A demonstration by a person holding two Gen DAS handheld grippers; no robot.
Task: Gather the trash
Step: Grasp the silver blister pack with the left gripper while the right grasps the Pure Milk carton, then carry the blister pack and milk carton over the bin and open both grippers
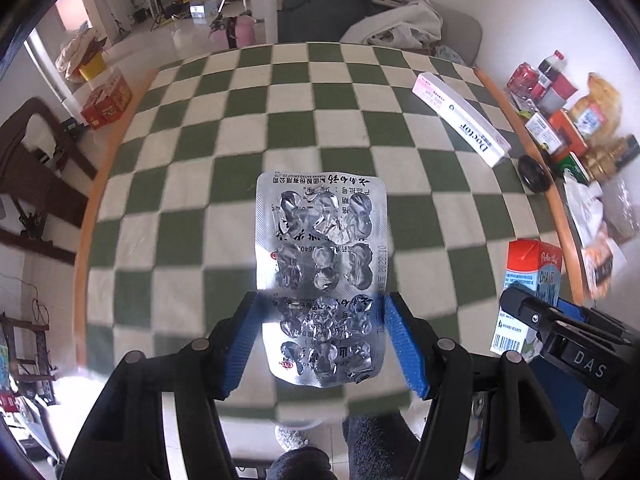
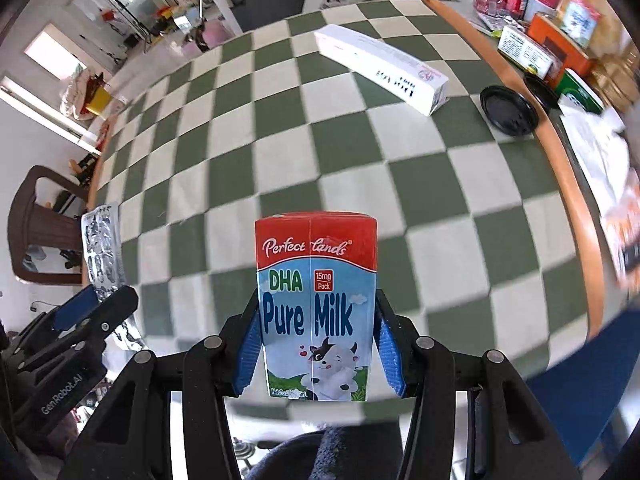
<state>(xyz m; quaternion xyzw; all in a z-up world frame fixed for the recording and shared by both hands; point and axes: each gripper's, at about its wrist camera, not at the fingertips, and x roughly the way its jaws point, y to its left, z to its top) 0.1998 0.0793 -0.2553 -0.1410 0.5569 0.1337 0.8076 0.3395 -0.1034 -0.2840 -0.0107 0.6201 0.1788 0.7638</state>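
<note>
My left gripper (image 1: 322, 316) is shut on an empty silver pill blister pack (image 1: 322, 256) and holds it above the near edge of the checkered table (image 1: 240, 128). My right gripper (image 2: 316, 328) is shut on a red and blue Pure Milk carton (image 2: 316, 304), held upright above the table's near edge. The carton (image 1: 528, 280) and the right gripper also show at the right of the left wrist view. The blister pack (image 2: 102, 248) and the left gripper show at the left of the right wrist view.
A long white and pink box (image 1: 460, 118) lies at the far right of the table (image 2: 280, 140), also seen in the right wrist view (image 2: 380, 66). A black lid (image 2: 508, 110) sits near the right edge. Bottles, cans and boxes (image 1: 568, 120) crowd a shelf to the right. A brown chair (image 2: 40, 224) stands left.
</note>
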